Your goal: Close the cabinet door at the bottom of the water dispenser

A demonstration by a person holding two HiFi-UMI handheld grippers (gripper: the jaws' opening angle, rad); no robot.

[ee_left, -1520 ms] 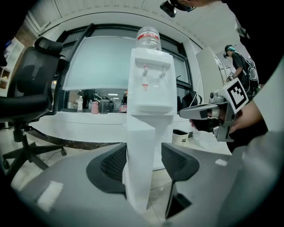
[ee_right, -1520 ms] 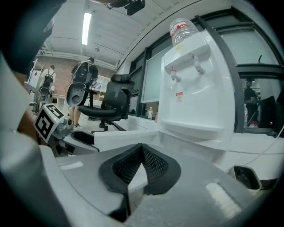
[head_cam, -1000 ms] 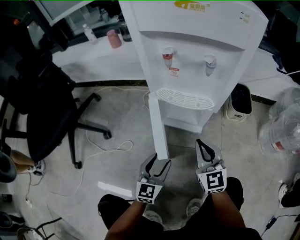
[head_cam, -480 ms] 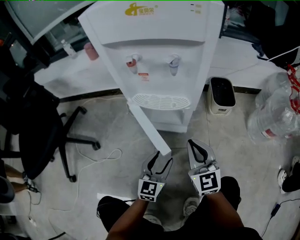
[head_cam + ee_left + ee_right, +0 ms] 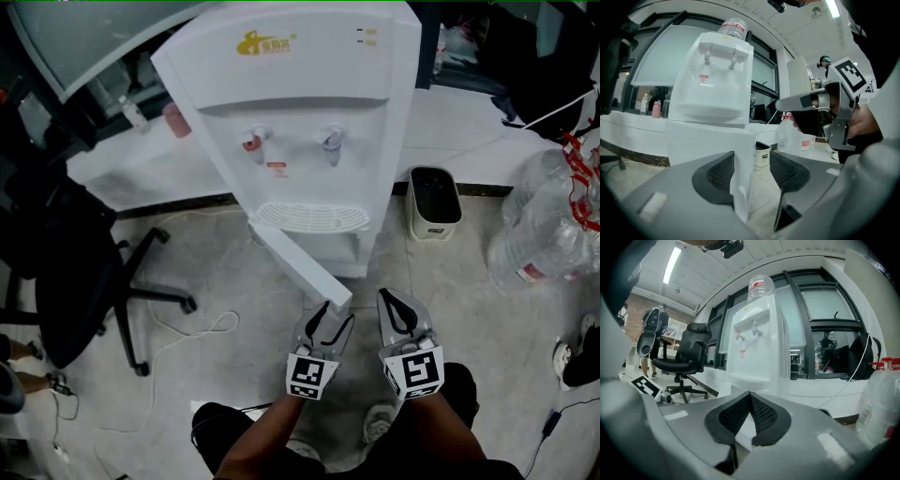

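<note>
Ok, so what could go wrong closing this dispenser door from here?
1. The left hand-held gripper has its jaws apart around the free edge of the cabinet door, so the edge may slip out during the push.
2. The right hand-held gripper, jaws together and empty, sits just right of that edge and could block or get caught by the swinging door.

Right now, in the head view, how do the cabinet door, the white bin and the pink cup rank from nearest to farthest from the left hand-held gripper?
1. door: its free edge sits between the open jaws of the left hand-held gripper.
2. bin: on the floor, right of the dispenser.
3. cup: far back on the ledge, left of the dispenser.
</note>
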